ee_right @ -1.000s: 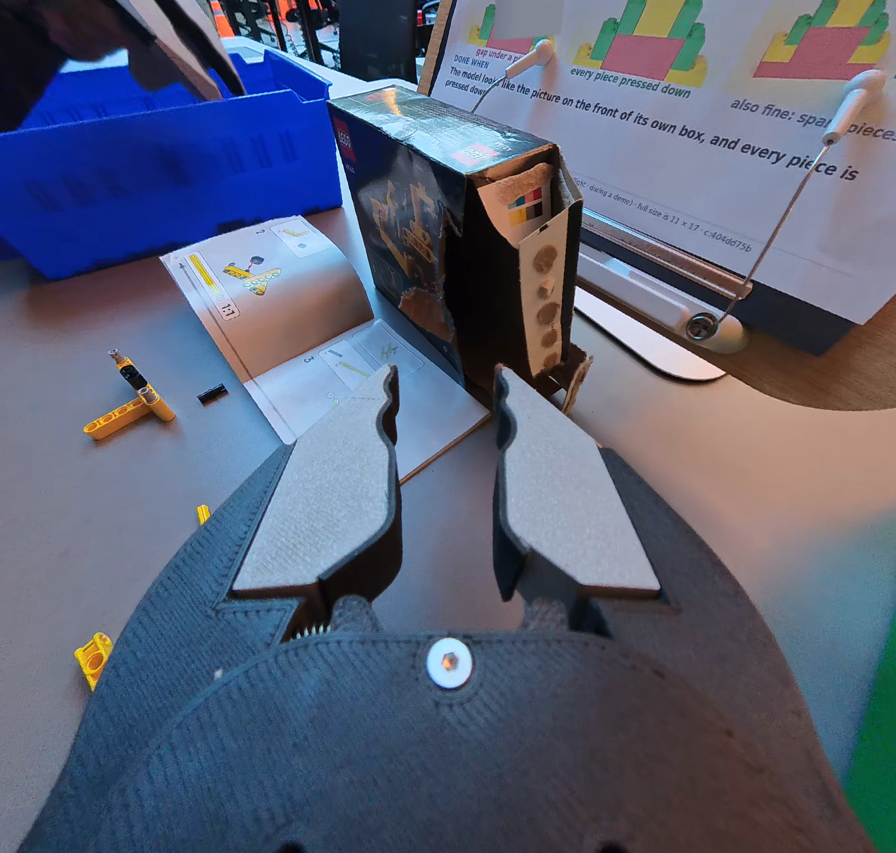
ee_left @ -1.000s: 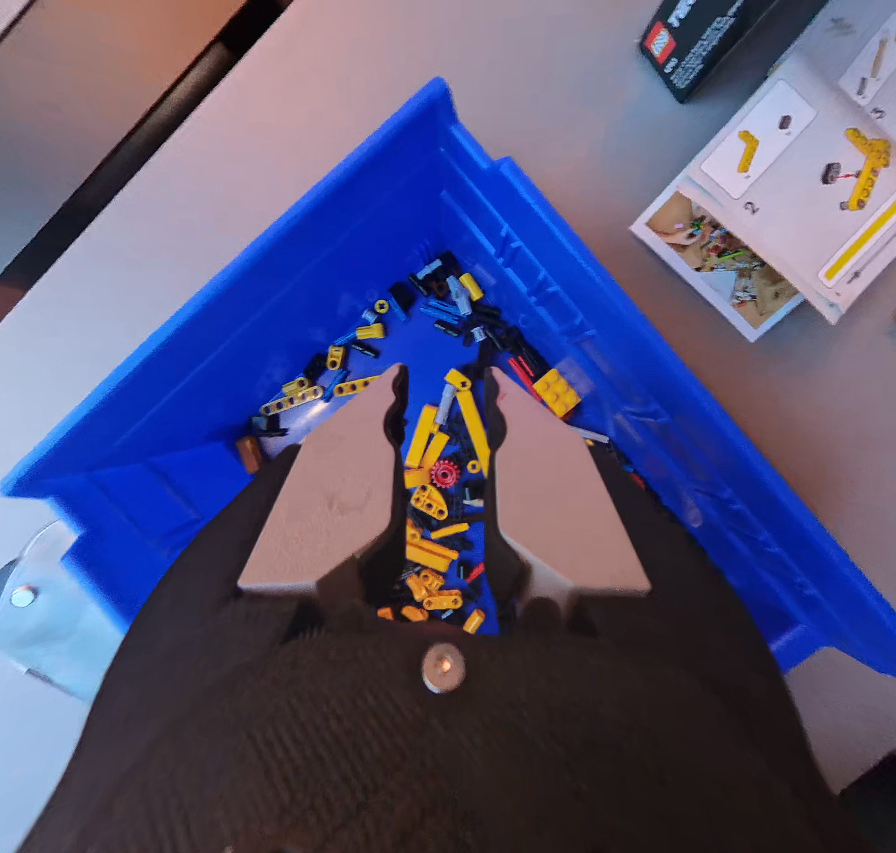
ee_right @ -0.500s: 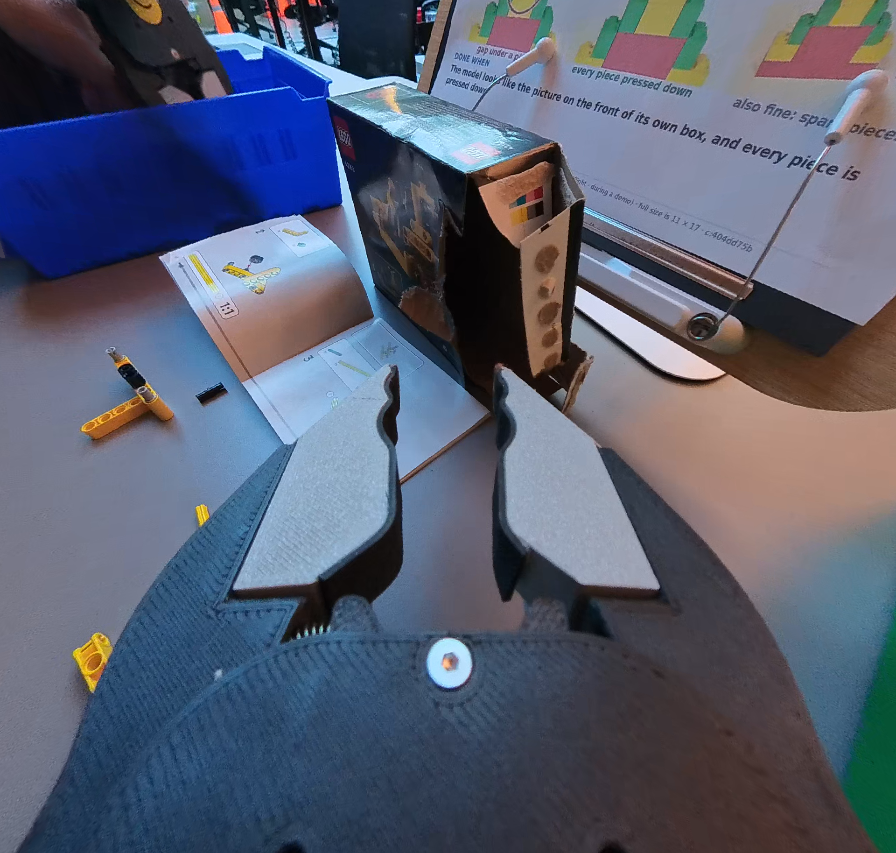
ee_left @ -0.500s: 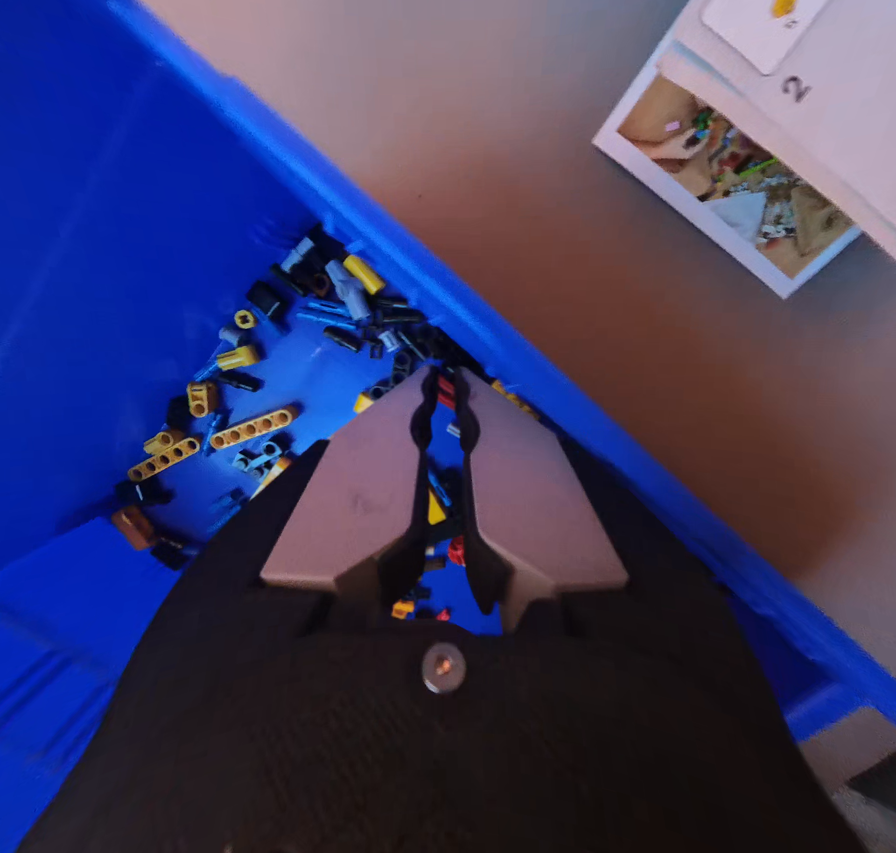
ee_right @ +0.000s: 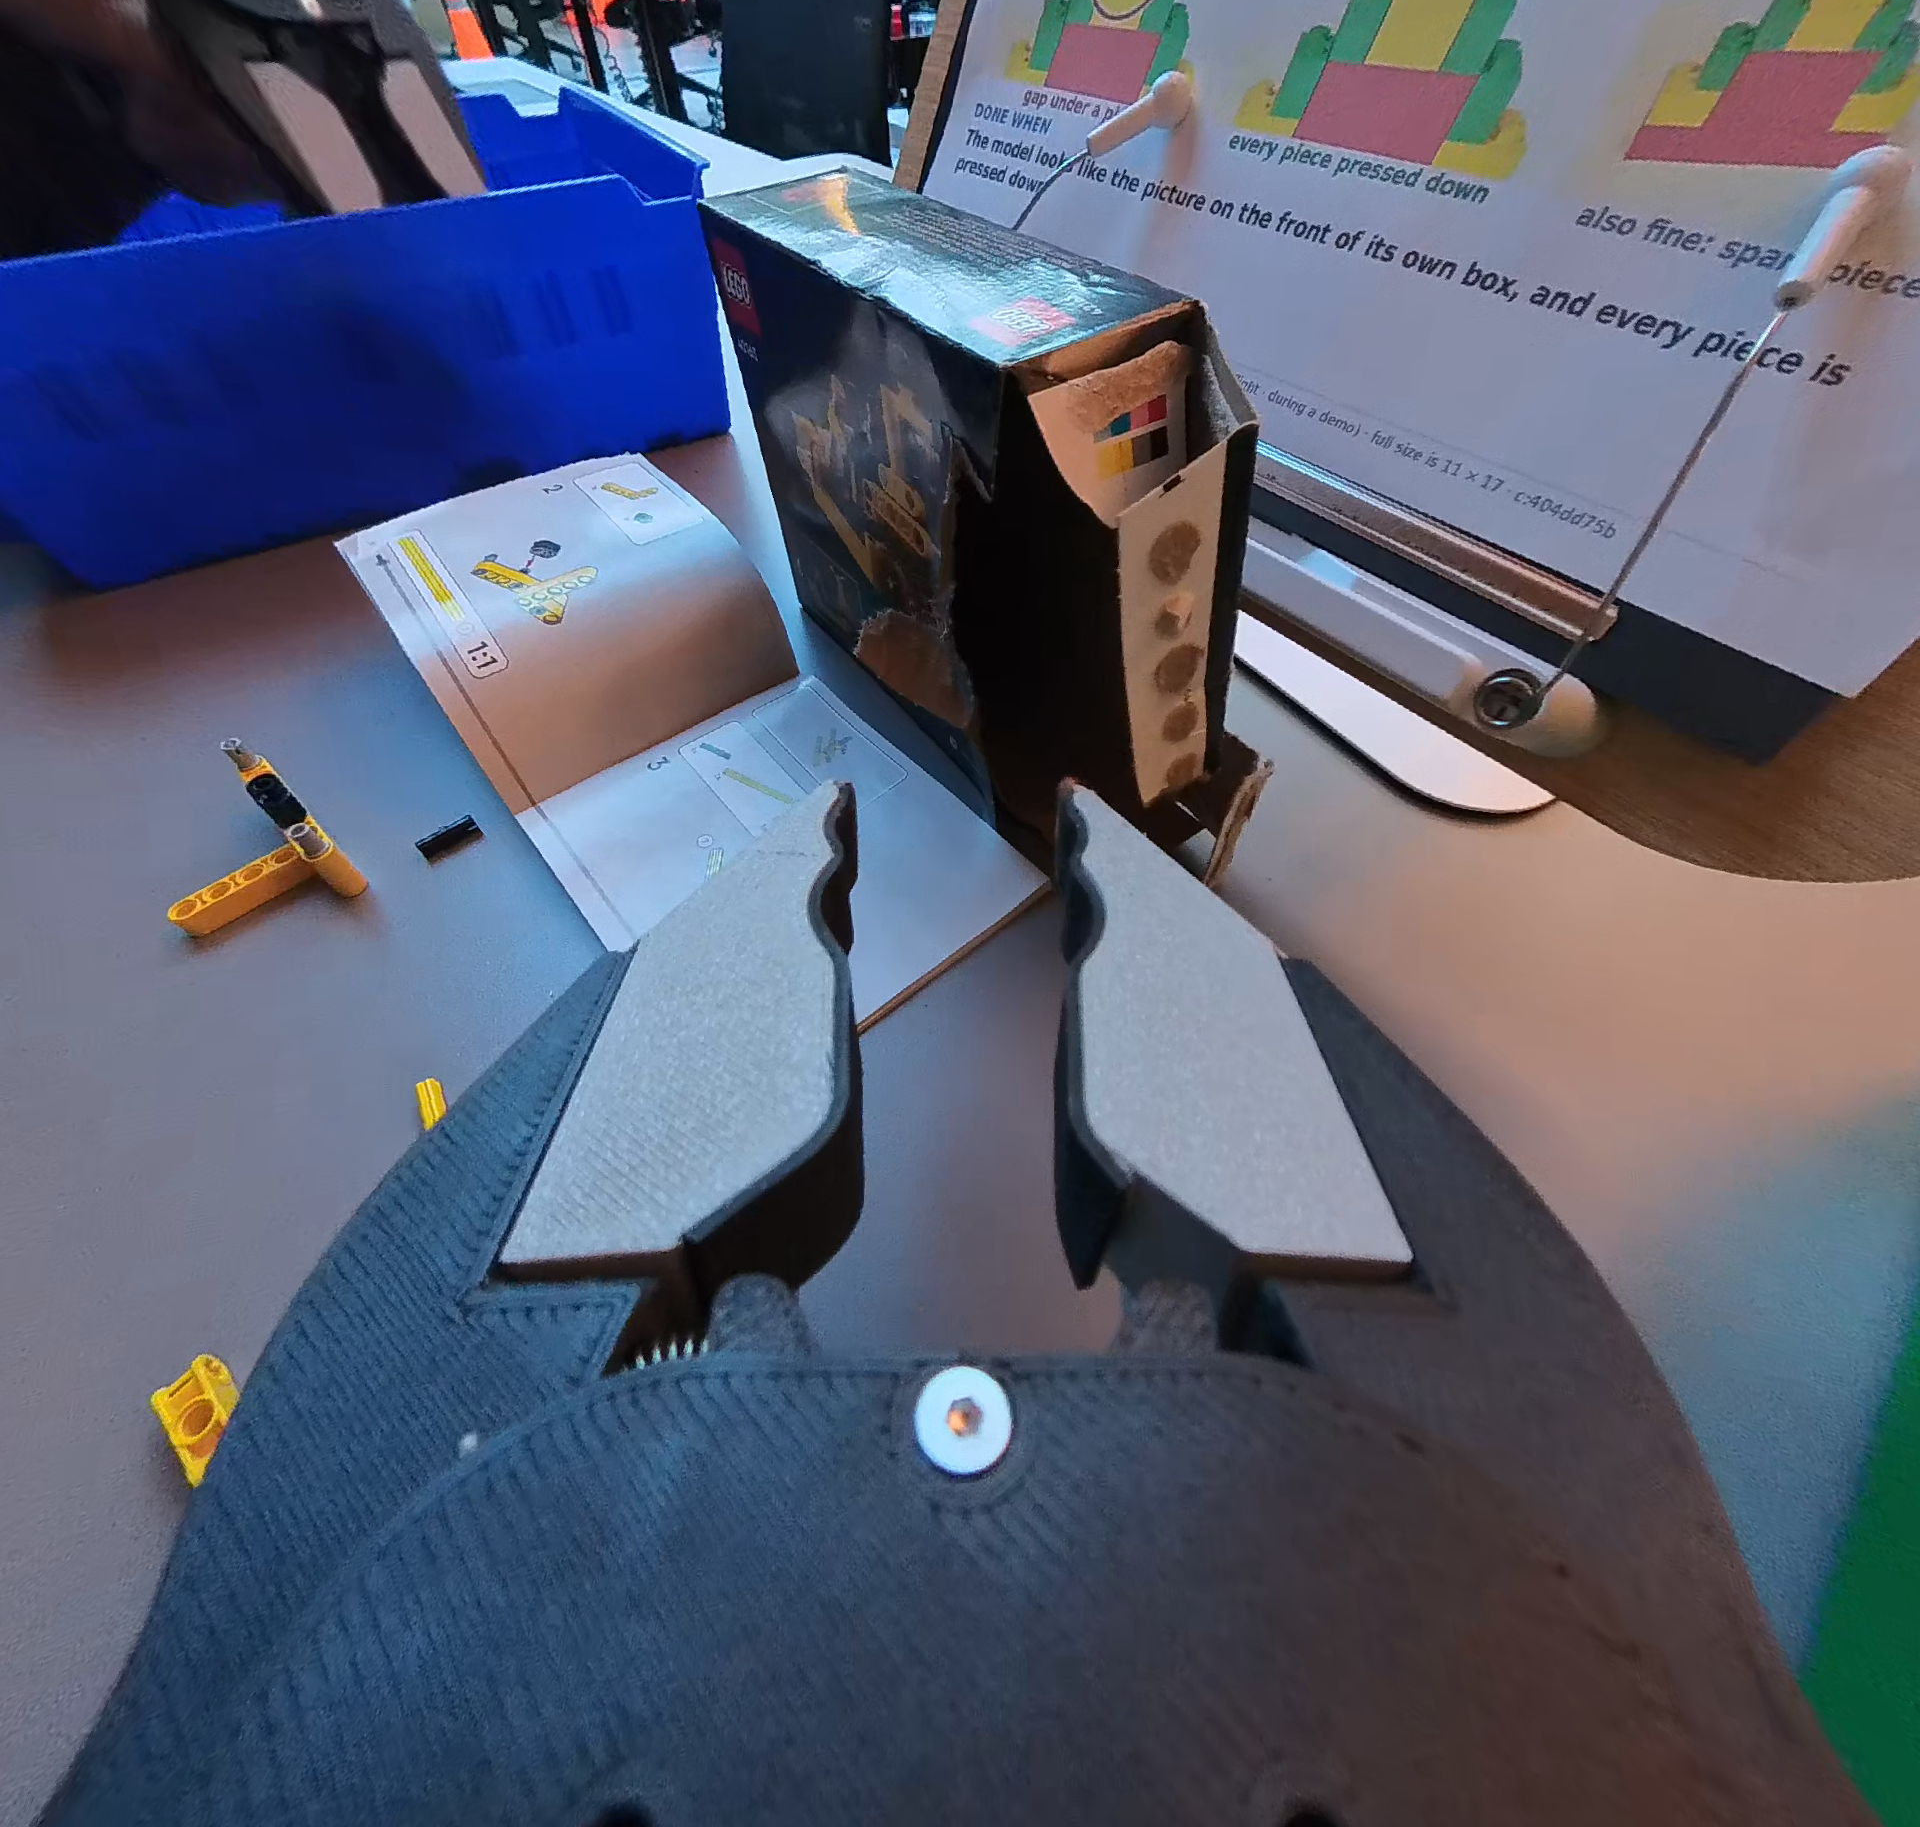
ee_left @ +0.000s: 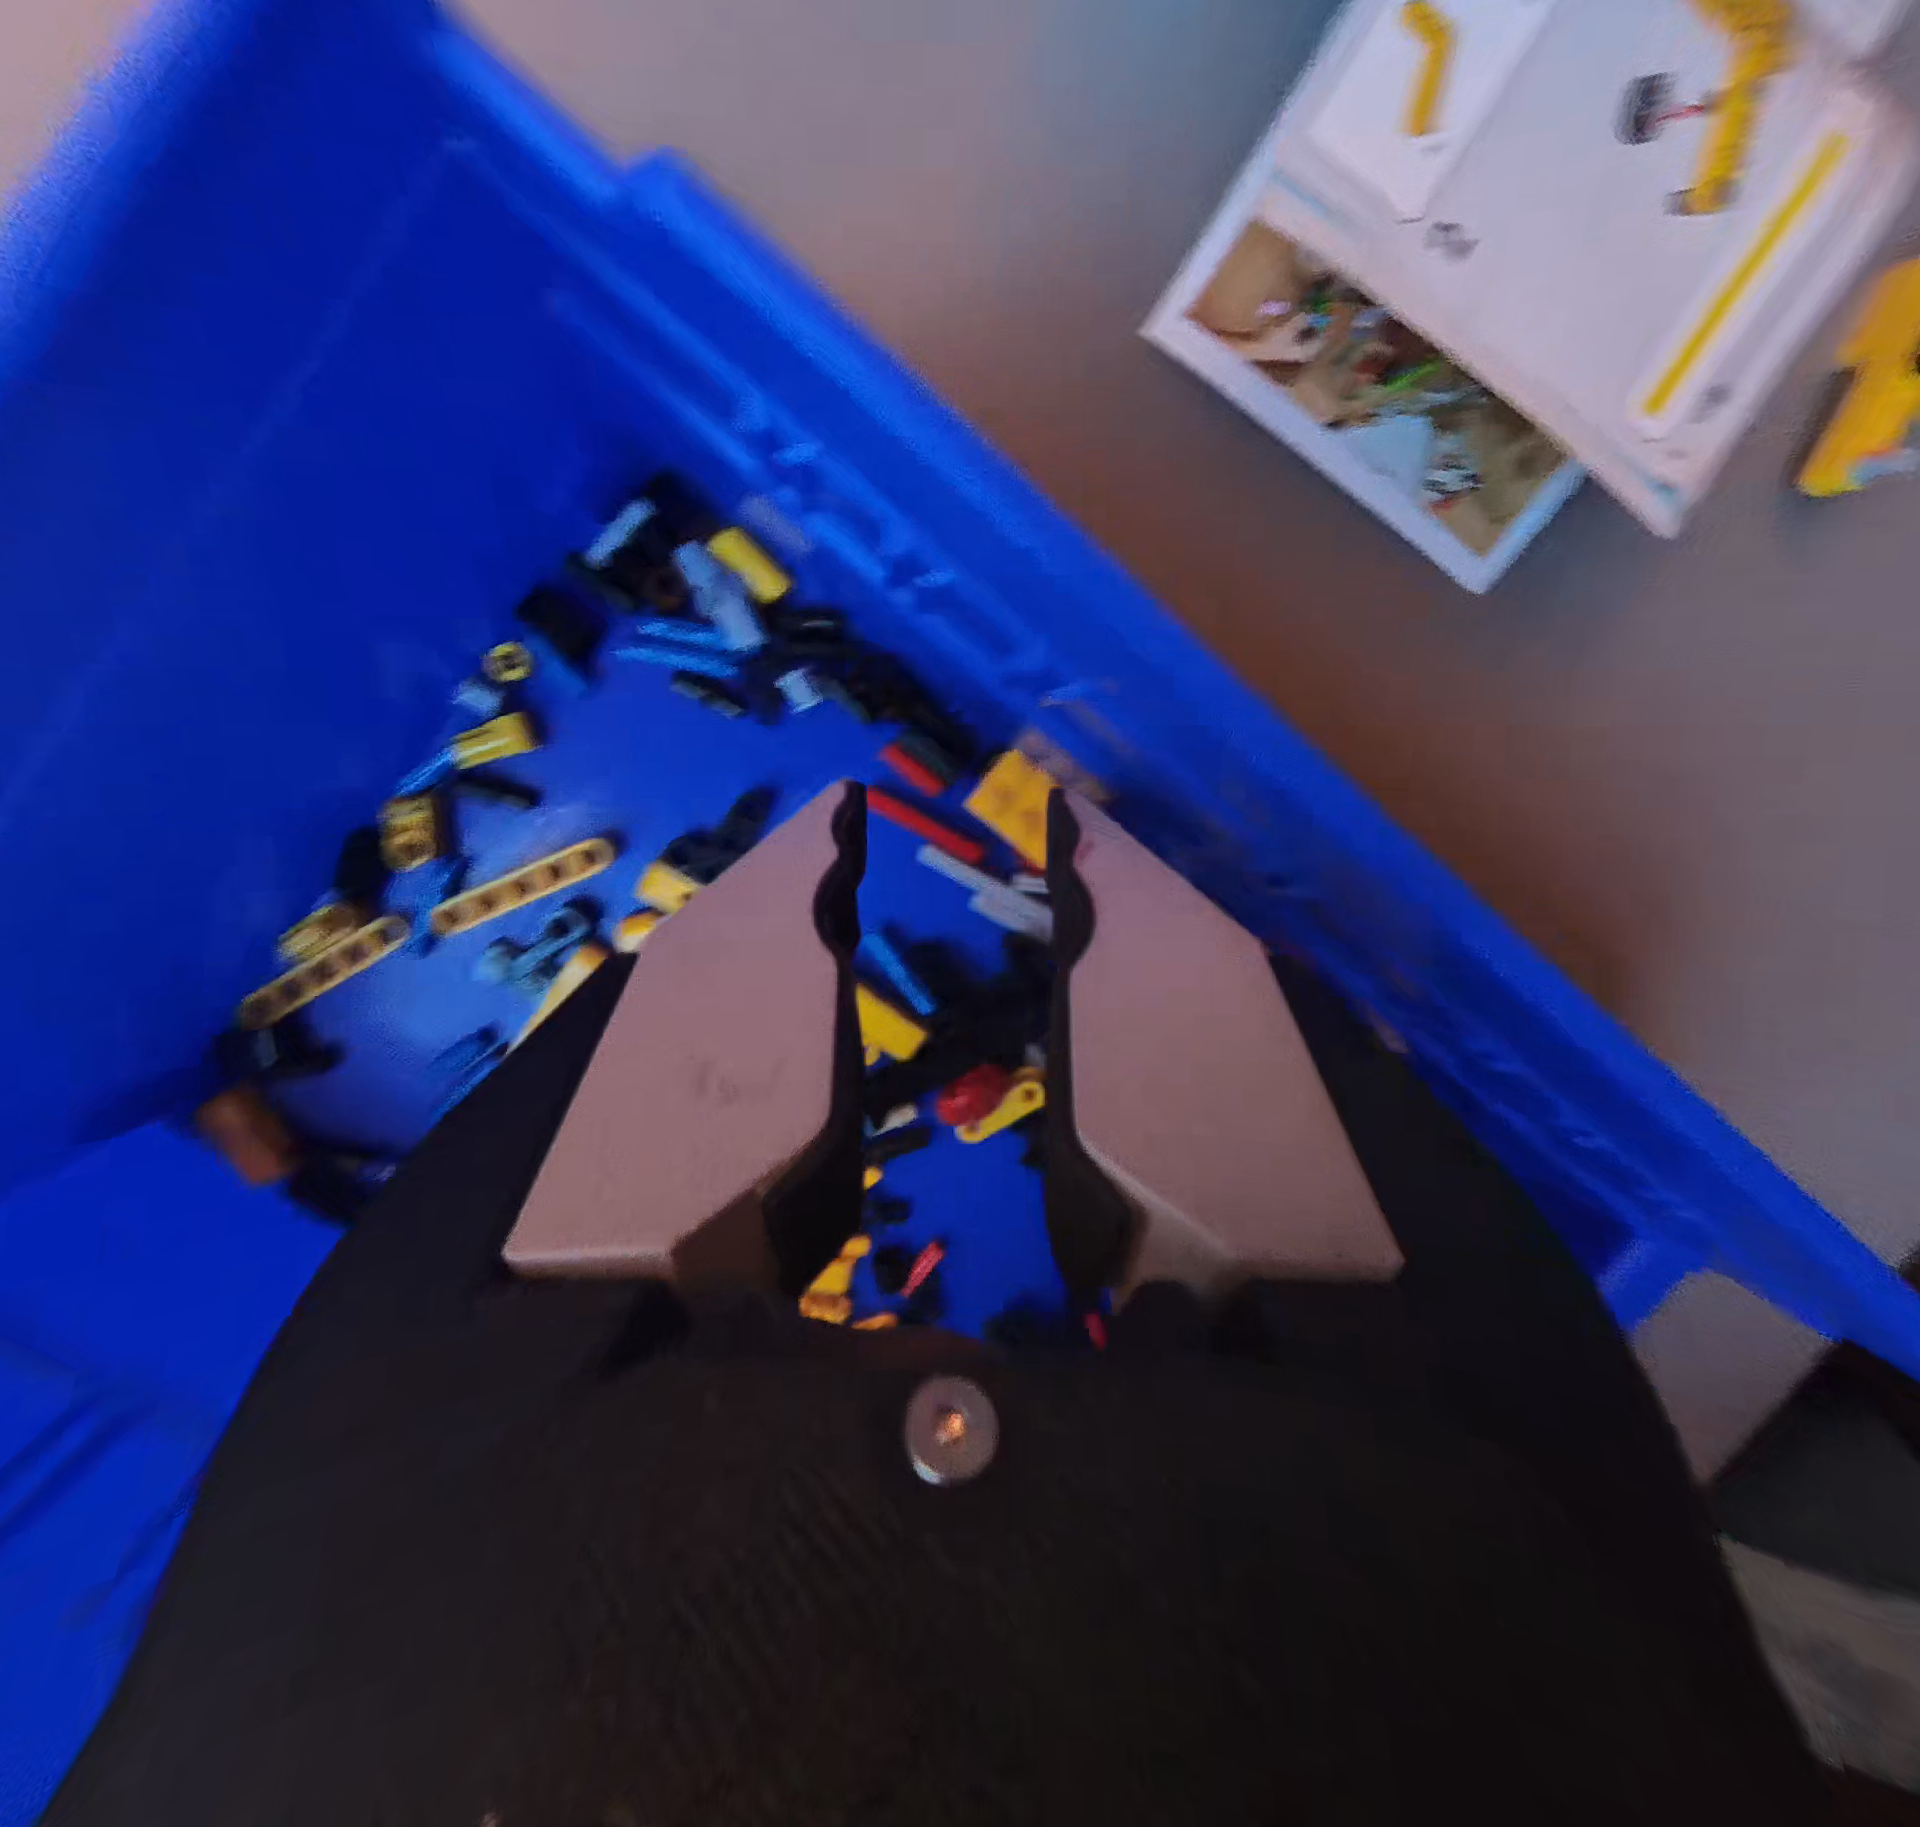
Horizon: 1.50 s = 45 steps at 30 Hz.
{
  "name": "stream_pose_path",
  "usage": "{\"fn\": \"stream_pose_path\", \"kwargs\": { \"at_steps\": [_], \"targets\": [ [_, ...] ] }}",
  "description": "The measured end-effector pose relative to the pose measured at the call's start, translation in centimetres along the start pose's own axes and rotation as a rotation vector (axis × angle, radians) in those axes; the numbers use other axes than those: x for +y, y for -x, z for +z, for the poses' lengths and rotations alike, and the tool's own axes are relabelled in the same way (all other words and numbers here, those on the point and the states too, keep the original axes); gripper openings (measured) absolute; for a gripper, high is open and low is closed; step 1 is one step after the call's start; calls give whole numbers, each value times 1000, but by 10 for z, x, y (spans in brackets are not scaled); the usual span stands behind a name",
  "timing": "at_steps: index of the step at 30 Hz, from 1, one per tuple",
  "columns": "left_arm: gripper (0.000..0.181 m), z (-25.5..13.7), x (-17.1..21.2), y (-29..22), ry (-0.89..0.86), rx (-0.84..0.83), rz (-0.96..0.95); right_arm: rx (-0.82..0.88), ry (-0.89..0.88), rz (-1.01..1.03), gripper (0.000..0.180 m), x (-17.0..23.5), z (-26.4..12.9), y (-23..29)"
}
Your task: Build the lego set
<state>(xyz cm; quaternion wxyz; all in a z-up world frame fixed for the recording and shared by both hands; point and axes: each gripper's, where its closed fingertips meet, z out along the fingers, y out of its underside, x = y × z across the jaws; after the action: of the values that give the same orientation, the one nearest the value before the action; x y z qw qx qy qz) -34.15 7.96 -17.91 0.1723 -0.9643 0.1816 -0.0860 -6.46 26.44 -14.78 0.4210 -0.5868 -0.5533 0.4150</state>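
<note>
A blue bin [ee_left: 312, 406] holds several loose yellow, black, red and grey lego pieces [ee_left: 520, 884]. My left gripper [ee_left: 951, 811] is open and empty above the pieces near the bin's right wall; the view is blurred. It also shows in the right wrist view [ee_right: 343, 130] over the bin [ee_right: 364, 364]. My right gripper [ee_right: 956, 811] is open and empty, low over the table in front of the lego box [ee_right: 966, 489]. A small yellow and black assembly [ee_right: 270, 852] lies on the table at left. The open instruction booklet [ee_right: 623, 655] lies beside the box.
A short black pin [ee_right: 449, 835] and small yellow pieces [ee_right: 195, 1414] lie loose on the grey table. A stand with a printed sheet [ee_right: 1455, 219] rises behind the box. The booklet [ee_left: 1558, 219] also shows in the left wrist view, right of the bin. My hands' fingertips stand some 35 cm from each other.
My left gripper closed low in the bin half a second ago; it now stands open and higher, with nothing between the fingers. The right gripper has not moved.
</note>
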Motion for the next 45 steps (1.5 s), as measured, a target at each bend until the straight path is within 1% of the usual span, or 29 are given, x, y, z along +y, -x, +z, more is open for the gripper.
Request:
{"fn": "stream_pose_path", "kwargs": {
  "at_steps": [1,2,4,5,8,9,11,15,17,20,23,25,34,38,45],
  "targets": [
    [25,4,2,-7,16,26,26,0,0,0,35,0,0,0],
    [25,8,5,-8,41,13,48,1,0,0,35,0,0,0],
    [36,17,15,-5,112,-22,60,0,1,1,35,0,0,0],
    [27,17,12,-2,98,-33,42,0,2,2,35,0,0,0],
    [25,8,29,37,189,-255,5,0,1,1,35,0,0,0],
    [25,7,37,41,220,-268,5,0,1,0,35,0,0,0],
    [28,6,41,44,228,-265,-9,0,2,0,35,0,0,0],
    [27,-6,31,46,155,-259,-28,0,1,0,35,0,0,0],
    [27,-16,29,53,124,-293,-42,-1,2,2,35,0,0,0],
    [28,-35,16,66,15,-341,-103,0,4,2,35,1,1,0],
    [28,-50,1,71,-95,-353,-140,1,3,1,35,0,0,0],
    [28,-53,-3,69,-118,-338,-142,0,4,2,35,0,1,0],
    [29,-42,4,59,-50,-321,-90,1,3,3,35,0,0,0],
    [31,-34,14,54,18,-300,-59,0,2,5,35,0,0,-1],
    [33,-28,23,47,76,-273,-25,-2,1,6,35,0,0,0]
  ]
}}
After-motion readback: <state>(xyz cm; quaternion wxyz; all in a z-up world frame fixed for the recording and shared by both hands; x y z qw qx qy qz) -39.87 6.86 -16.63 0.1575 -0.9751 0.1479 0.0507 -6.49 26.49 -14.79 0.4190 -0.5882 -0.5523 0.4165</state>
